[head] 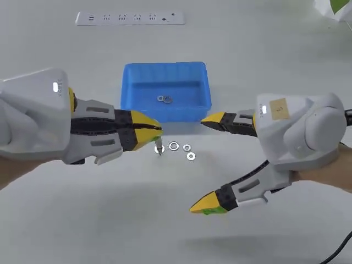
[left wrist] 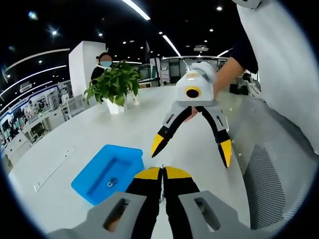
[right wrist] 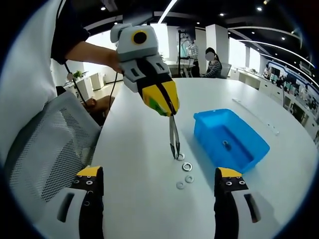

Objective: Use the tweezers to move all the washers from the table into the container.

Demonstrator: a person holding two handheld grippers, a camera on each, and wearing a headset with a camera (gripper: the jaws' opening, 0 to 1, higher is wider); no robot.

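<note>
While the left gripper (head: 158, 130) clamped the tweezers (head: 159, 146), their tips met the endmost of four washers (head: 174, 146) clustered on open table (head: 110, 225) just before the blue container (head: 165, 113); the right gripper (head: 201, 164) gaped wide beside them.

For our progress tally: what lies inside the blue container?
Inside the blue container, what looks like two washers lie together mid-floor. From the head view, its near wall covers the floor's front strip.

Upright tweezers (right wrist: 174, 134) meet 1 of 4 table washers (head: 174, 146); blue container (head: 165, 66) holds 2.
</note>
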